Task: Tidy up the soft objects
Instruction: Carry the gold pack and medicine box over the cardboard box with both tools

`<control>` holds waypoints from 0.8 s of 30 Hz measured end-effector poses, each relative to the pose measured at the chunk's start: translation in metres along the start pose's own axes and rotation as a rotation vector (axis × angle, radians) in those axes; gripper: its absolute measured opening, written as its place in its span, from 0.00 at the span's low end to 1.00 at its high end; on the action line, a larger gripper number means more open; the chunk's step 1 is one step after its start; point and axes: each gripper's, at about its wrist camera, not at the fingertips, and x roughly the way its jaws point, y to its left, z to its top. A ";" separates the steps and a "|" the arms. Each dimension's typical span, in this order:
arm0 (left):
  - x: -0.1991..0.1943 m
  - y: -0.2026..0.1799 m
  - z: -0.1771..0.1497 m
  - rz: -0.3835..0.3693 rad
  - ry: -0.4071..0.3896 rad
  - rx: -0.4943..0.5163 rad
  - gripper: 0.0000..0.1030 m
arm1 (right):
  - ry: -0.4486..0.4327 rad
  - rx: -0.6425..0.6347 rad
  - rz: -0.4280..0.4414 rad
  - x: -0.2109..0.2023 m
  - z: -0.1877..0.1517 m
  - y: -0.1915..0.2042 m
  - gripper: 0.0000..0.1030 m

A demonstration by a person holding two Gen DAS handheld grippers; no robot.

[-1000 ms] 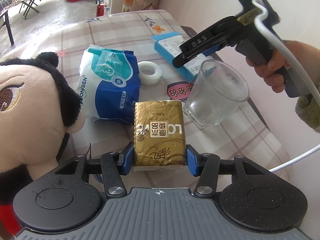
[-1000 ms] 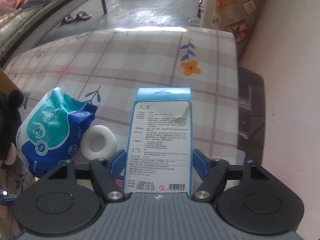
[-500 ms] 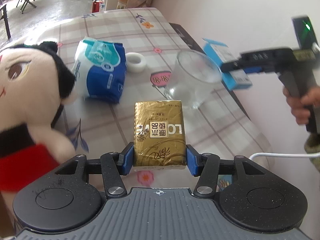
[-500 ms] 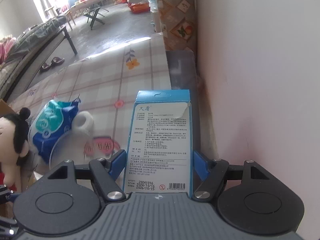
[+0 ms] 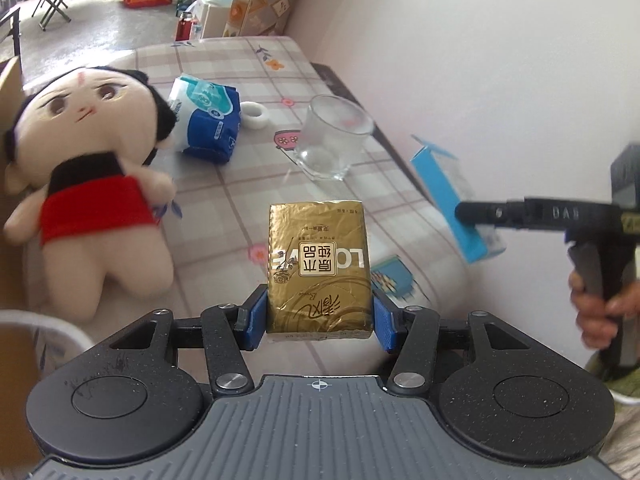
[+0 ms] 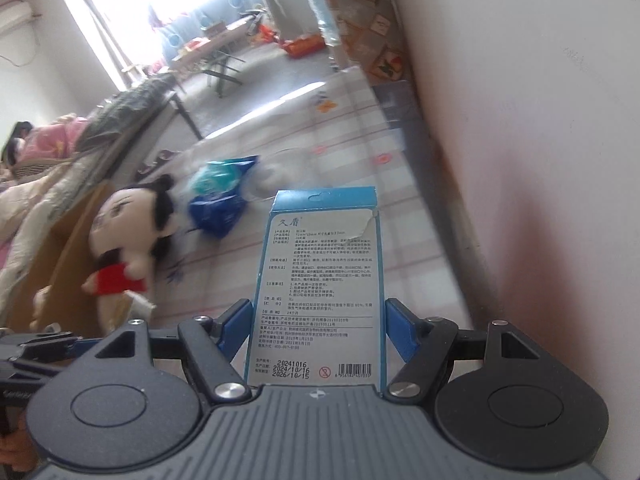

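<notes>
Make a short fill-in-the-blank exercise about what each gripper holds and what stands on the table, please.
1. The left gripper is shut on a ____ tissue pack.
2. The right gripper holds a ____ box with printed text.
3. The plush doll wears a ____ skirt.
4. The clear glass stands on the ____, beside a white tape roll.

Missing words: gold; blue; red; table

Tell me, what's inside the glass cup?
Nothing shows inside the glass. It is clear, so the checked tablecloth shows through it. It stands upright on the table, right of the blue tissue pack and the white tape roll.
</notes>
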 end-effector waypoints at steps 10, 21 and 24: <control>-0.106 0.020 -0.057 -0.018 -0.145 -0.050 0.50 | -0.011 -0.120 0.262 -0.037 -0.034 0.112 0.72; -0.242 0.063 -0.079 0.035 -0.370 -0.160 0.50 | -0.053 -0.331 0.610 -0.049 -0.005 0.256 0.72; -0.276 0.071 -0.083 0.099 -0.412 -0.179 0.51 | -0.046 -0.369 0.688 -0.044 0.001 0.286 0.72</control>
